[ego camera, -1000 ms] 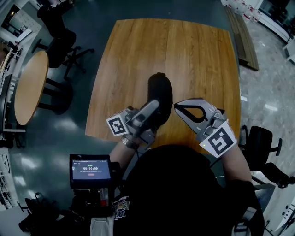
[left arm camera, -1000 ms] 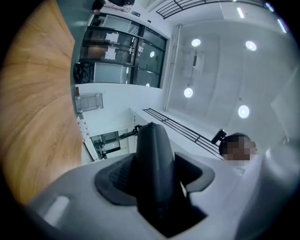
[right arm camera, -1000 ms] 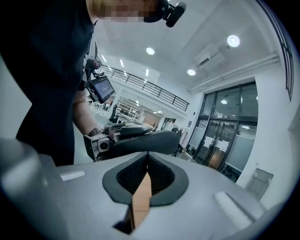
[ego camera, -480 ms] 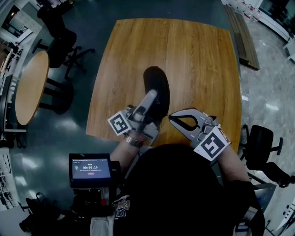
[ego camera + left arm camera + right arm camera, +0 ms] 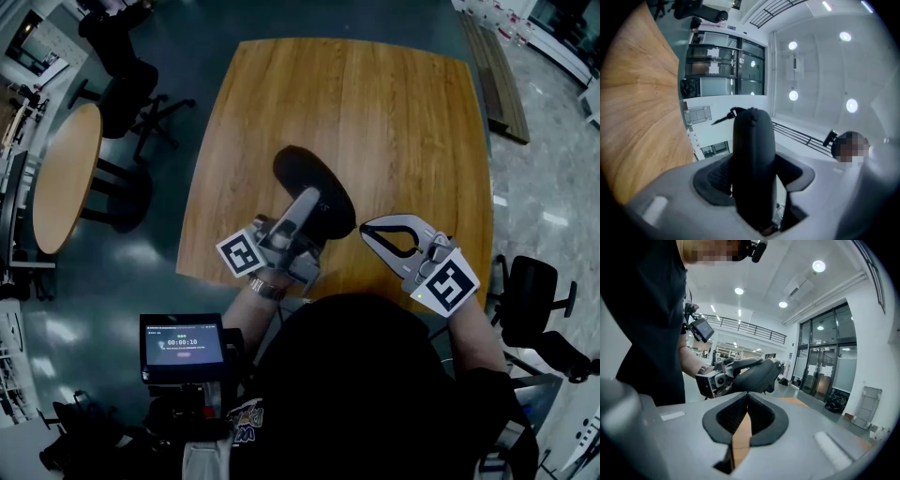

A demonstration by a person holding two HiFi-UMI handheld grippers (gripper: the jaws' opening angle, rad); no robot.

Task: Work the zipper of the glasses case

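Note:
In the head view my left gripper (image 5: 309, 204) is shut on a black glasses case (image 5: 309, 178) and holds it above the near part of the wooden table (image 5: 394, 103), the case's far end tilted left. The left gripper view shows the case (image 5: 752, 150) standing between the two pads (image 5: 715, 177), with a thin dark tab (image 5: 723, 116), perhaps the zipper pull, sticking out near its top. My right gripper (image 5: 366, 228) is shut with nothing in it, a short way right of the case. From the right gripper view, its closed jaws (image 5: 747, 398) point at the case (image 5: 759, 375).
A round wooden table (image 5: 61, 178) and dark chairs (image 5: 127, 84) stand to the left of the main table. Another chair (image 5: 530, 295) is at the right. A small lit screen (image 5: 183, 345) hangs in front of the person's chest.
The case's far end has swung to the left in the left gripper's grip. The right gripper has drawn slightly rightward, away from the case, and rolled.

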